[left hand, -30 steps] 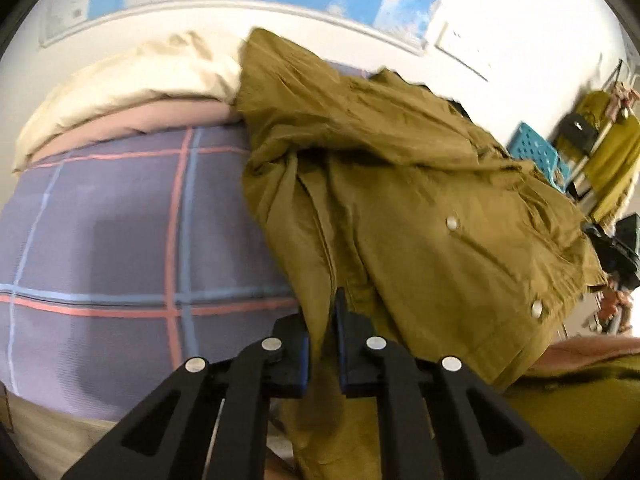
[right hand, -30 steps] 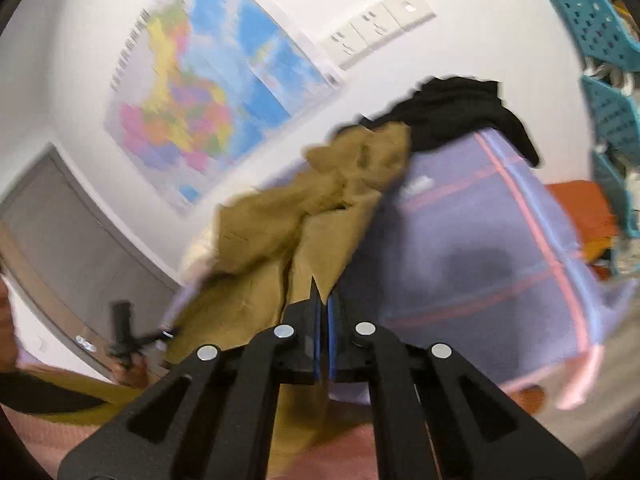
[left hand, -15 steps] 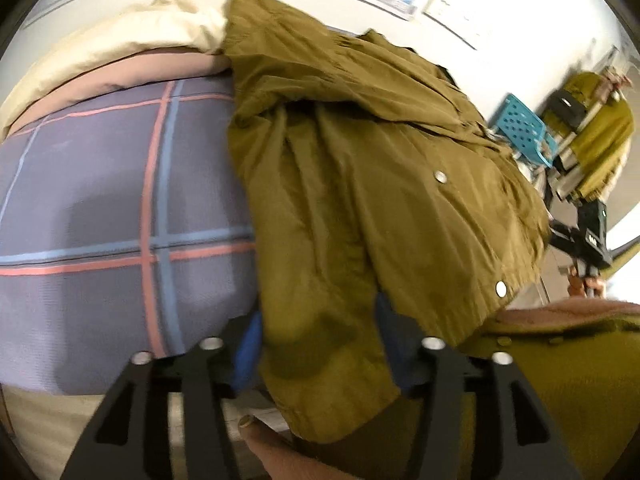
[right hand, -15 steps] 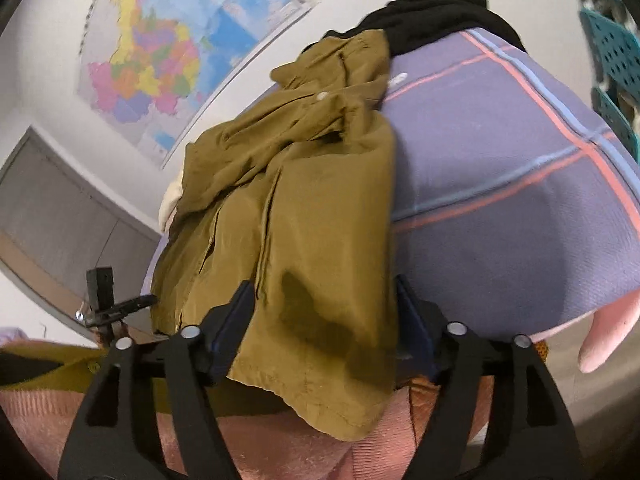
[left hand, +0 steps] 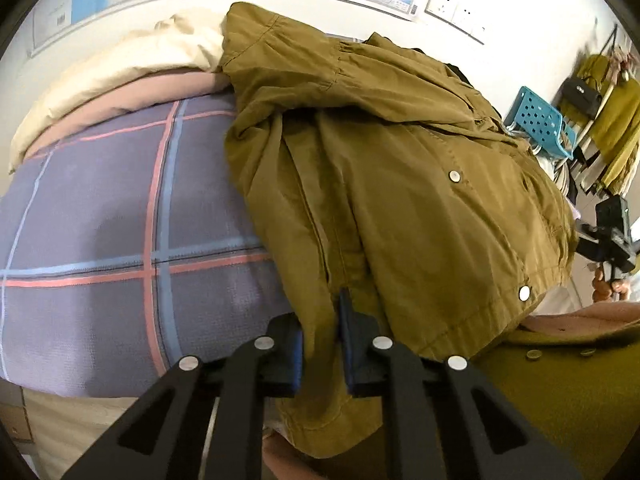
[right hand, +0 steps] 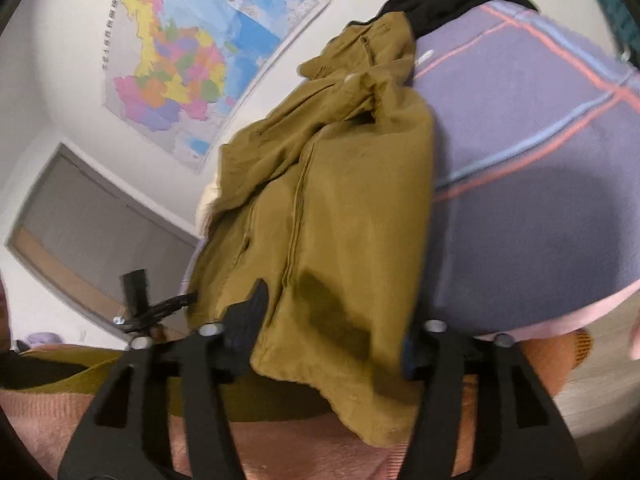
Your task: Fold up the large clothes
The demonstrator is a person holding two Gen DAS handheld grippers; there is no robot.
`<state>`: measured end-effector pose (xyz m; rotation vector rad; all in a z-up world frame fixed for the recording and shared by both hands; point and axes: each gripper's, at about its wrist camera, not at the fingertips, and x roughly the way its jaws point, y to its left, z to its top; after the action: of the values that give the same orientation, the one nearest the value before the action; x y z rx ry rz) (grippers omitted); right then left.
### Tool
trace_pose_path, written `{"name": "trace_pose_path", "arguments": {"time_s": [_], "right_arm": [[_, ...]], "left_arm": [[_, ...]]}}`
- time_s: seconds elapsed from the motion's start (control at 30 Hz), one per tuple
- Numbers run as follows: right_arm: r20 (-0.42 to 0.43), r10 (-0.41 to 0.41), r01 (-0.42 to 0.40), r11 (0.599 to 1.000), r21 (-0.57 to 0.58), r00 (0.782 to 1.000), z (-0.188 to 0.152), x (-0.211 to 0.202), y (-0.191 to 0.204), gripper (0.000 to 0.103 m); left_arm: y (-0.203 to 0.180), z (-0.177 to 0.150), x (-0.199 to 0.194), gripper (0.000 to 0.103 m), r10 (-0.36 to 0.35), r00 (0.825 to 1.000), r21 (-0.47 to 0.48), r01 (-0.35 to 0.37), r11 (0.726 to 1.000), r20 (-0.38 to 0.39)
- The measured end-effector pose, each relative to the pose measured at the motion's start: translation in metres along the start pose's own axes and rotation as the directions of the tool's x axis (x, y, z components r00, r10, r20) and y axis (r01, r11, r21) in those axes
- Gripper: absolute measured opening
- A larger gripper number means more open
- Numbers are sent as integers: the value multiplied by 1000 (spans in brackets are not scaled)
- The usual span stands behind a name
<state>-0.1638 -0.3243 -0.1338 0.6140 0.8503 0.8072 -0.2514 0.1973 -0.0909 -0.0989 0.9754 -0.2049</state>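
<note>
The left gripper (left hand: 320, 336) has just been closing, and its fingers (left hand: 348, 320) pinch a soft fold at the hem of the olive jacket (left hand: 400, 184). The right gripper (right hand: 332, 328) has narrowed a little but stands wide, with the hem loose between its fingers. The crumpled jacket lies on the bed's checked purple blanket (left hand: 100, 220), its hem hanging over the bed's edge. A map (right hand: 180, 60) hangs on the wall behind the jacket.
</note>
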Motion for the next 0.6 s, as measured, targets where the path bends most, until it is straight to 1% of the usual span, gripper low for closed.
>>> {"name": "trace_pose_path", "arguments": {"time_s": [0.03, 0.07, 0.1, 0.13, 0.17, 0.2, 0.23, 0.27, 0.3, 0.33, 0.37, 0.4, 0.47, 0.53, 0.6], "right_arm": [[0, 3, -3, 1000, -14, 1000, -1, 1, 3, 63], [0, -8, 8, 1000, -30, 1000, -2, 3, 7, 63], [1, -14, 14, 999, -38, 1000, -2, 4, 9, 56], [-1, -15, 15, 999, -36, 1000, -2, 6, 10, 45], [-11, -12, 11, 1000, -27, 1000, -2, 9, 8, 19], [-22, -19, 18, 1000, -14, 1000, -3, 14, 7, 6], [-16, -8, 8, 1000, 0, 1000, -3, 16, 6, 6], [6, 42, -42, 999, 22, 999, -2, 13, 8, 5], [20, 64, -65, 998, 18, 998, -1, 10, 12, 5], [53, 84, -84, 997, -2, 995, 1, 2, 21, 5], [93, 120, -119, 993, -19, 988, 5, -9, 30, 5], [121, 139, -135, 990, -35, 983, 7, -18, 37, 5], [184, 162, -150, 986, -78, 970, 14, -39, 56, 4], [215, 171, -151, 983, -109, 962, 18, -50, 70, 4], [244, 212, -184, 974, -132, 946, 19, -60, 80, 4]], "left_arm": [[-3, 0, 1, 25, -2, 1000, 9, 2, 1000, -5], [-7, 1, 1, 39, -34, 999, 22, 34, 999, -7], [-9, 1, 2, 41, -26, 1000, 32, 26, 999, -5], [-10, 1, 3, 40, -7, 1000, 40, 7, 999, -3], [-12, 2, 4, 32, 22, 1000, 43, -22, 999, 5], [-11, 4, 4, 22, 18, 1000, 24, -18, 1000, 5], [-7, 7, 3, 14, -2, 1000, -24, 2, 1000, 7], [-2, 10, -1, 7, -5, 1000, -65, 7, 998, 20], [1, 12, -5, 7, -23, 999, -90, 26, 996, 34], [7, 14, -12, 7, -45, 998, -124, 52, 991, 53], [13, 17, -22, 7, -79, 993, -164, 92, 982, 86], [16, 19, -30, 7, -93, 990, -176, 111, 978, 110], [21, 26, -52, 7, -128, 976, -197, 162, 967, 175], [23, 31, -66, 7, -155, 965, -205, 198, 958, 210], [28, 34, -84, 7, -178, 949, -225, 239, 945, 262]]}}
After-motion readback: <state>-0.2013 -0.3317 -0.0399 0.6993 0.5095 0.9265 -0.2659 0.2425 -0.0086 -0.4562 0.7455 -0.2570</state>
